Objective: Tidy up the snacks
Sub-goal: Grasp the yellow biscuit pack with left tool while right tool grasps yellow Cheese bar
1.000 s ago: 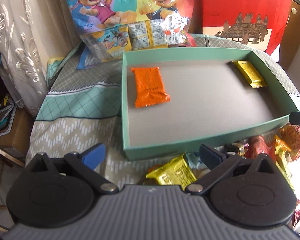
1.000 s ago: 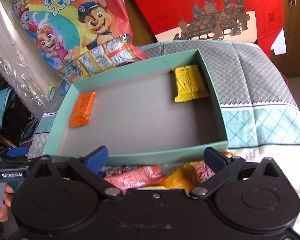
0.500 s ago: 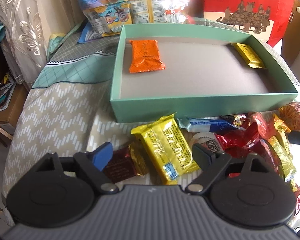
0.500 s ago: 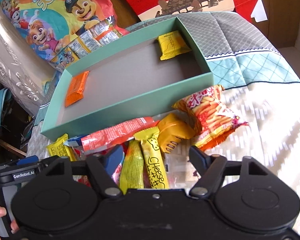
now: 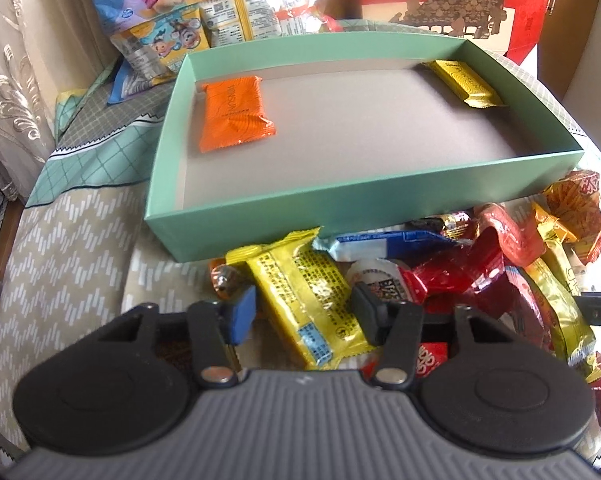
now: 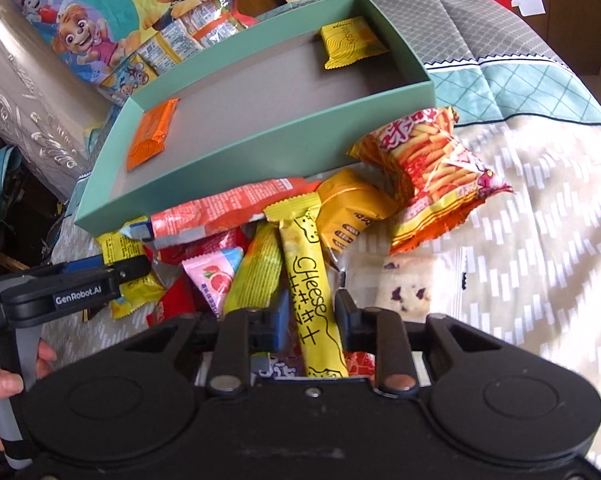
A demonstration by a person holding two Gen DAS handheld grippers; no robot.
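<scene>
1. The left gripper (image 5: 304, 312) is low over the pile of snacks, and its jaws are partly open, one on each side of the yellow packet (image 5: 304, 296). I cannot tell if the pads already press the packet; they seem to stand just beside its edges.
2. The yellow packet lies directly between the left fingers. Its long axis runs forward and a little to the left, nearly along the fingers, so the jaws meet it across its narrow width.
3. The right gripper (image 6: 311, 320) is set narrower, with the cheese stick (image 6: 310, 280) between its fingers. The stick points straight ahead from the claw, toward the box. The pads look very near to it or touching; a firm grip is not certain.
4. The green box (image 5: 236, 224) lies just beyond the pile, in front of both claws. Inside it are only an orange packet (image 5: 234, 108) at the left end and a yellow bar (image 5: 462, 82) at the right end.
5. In my judgement each claw must close fully, lift, and go forward over the near wall.
</scene>
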